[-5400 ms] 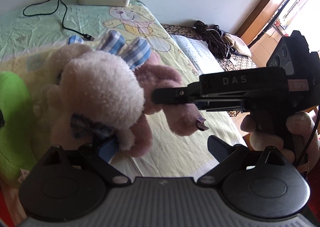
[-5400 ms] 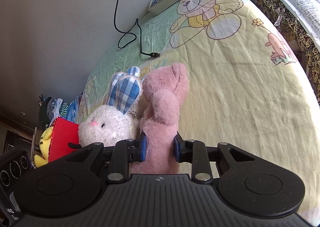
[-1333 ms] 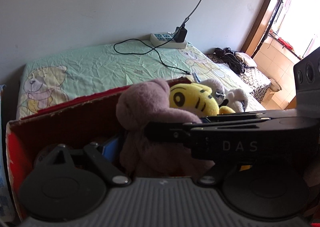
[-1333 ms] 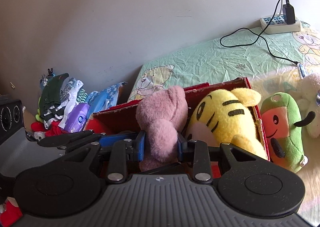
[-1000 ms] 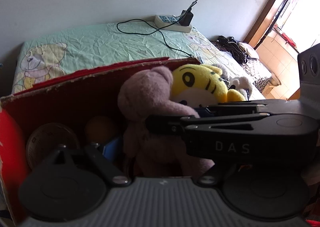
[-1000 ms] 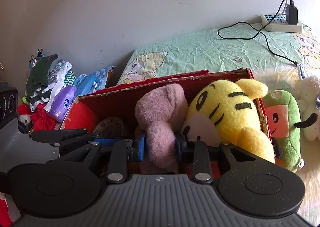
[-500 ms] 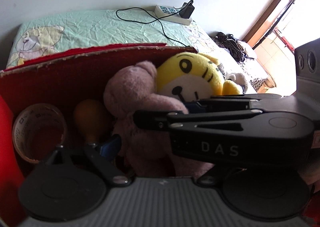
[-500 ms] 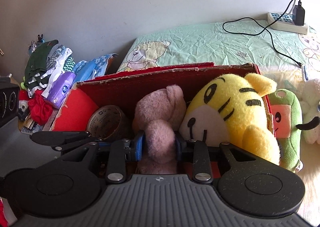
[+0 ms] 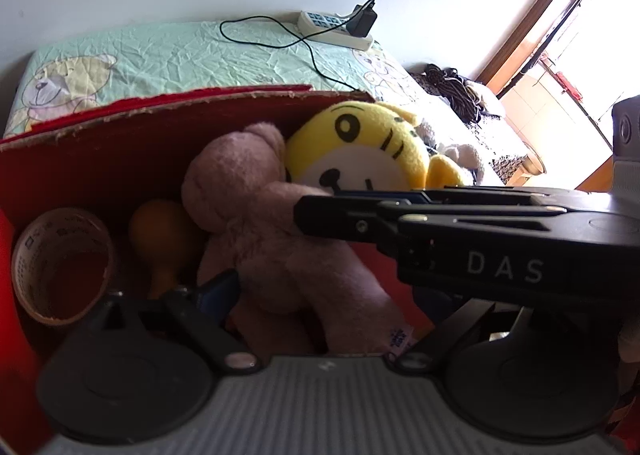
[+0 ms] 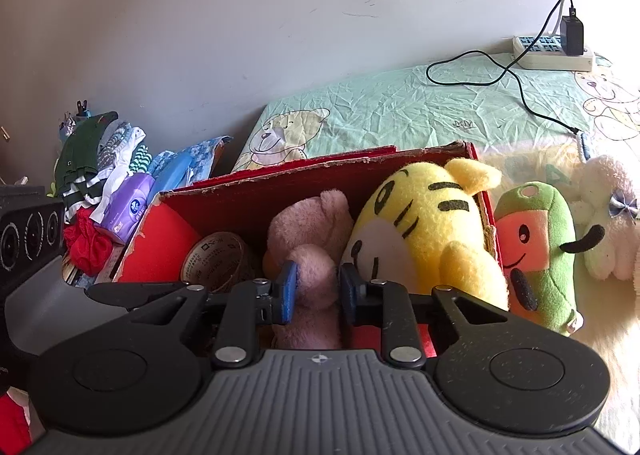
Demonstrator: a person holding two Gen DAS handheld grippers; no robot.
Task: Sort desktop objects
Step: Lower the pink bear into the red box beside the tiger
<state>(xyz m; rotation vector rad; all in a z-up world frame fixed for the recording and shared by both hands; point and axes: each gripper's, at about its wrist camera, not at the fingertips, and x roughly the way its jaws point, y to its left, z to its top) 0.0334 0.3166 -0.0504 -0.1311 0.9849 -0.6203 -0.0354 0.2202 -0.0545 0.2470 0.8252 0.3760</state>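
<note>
A pink plush bear (image 9: 248, 215) (image 10: 308, 231) sits inside the red cardboard box (image 9: 100, 159) (image 10: 320, 171), pressed against a yellow tiger plush (image 9: 360, 151) (image 10: 424, 223). My right gripper (image 10: 318, 291) is shut on the bear's limb, blue pads squeezing both sides. In the left wrist view it reaches in from the right as a black bar (image 9: 316, 211). My left gripper (image 9: 312, 295) stands open around the bear's lower body. One blue pad shows at its left; the other finger is hidden behind the right gripper.
A tape roll (image 9: 60, 263) (image 10: 216, 259) and an orange object (image 9: 160, 231) lie in the box's left part. A green plush (image 10: 536, 251) and white bunny (image 10: 608, 215) rest on the bed right of the box. Clothes (image 10: 100, 163) pile at left; a power strip (image 10: 552, 51) lies far back.
Both grippers carried the pink bear from the bed over to the red box and lowered it in beside the tiger. Over the last half second it sank slightly deeper.
</note>
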